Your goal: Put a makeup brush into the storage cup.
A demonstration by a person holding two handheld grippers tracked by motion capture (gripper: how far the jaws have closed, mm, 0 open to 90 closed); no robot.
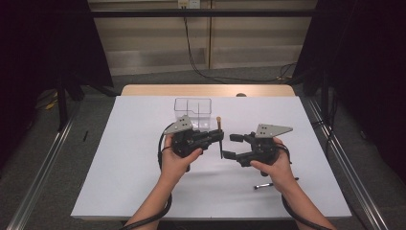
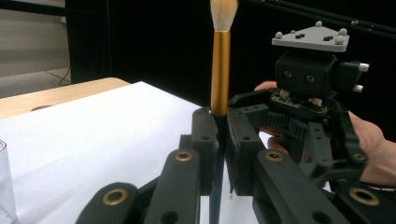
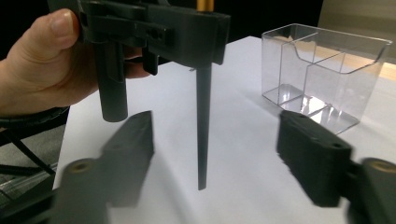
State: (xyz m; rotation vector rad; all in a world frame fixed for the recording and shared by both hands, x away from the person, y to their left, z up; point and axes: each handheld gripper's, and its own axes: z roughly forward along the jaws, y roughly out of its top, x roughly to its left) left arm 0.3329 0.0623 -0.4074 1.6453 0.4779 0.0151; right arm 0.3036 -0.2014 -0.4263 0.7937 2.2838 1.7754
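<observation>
Two forearms come up from the bottom edge of the high view, each hand wrapped around a black two-jaw gripper over a white sheet (image 1: 119, 158) that covers most of a light wooden table (image 1: 206, 90). Left gripper (image 1: 218, 135) has its jaws pressed together on a slim makeup brush (image 1: 219, 139) with a black tapered handle, a gold metal ferrule and pale bristles; in the left gripper view the brush (image 2: 220, 70) stands upright, ferrule and bristles above the jaws, handle running down below them. Seen from the right gripper view, the handle (image 3: 202, 126) hangs with its pointed tip just above the sheet, apart from it. Right gripper (image 1: 231, 146) sits just beside the brush with its jaws spread wide and nothing between them; the handle lies in front of that gap. Beyond the left gripper, near the far edge of the sheet, stands a clear plastic organiser box (image 1: 193, 108) with inner dividers, upright. Near the right forearm, a small dark slender object with a silvery end (image 1: 268, 185) lies flat on the sheet; what it is cannot be told.
</observation>
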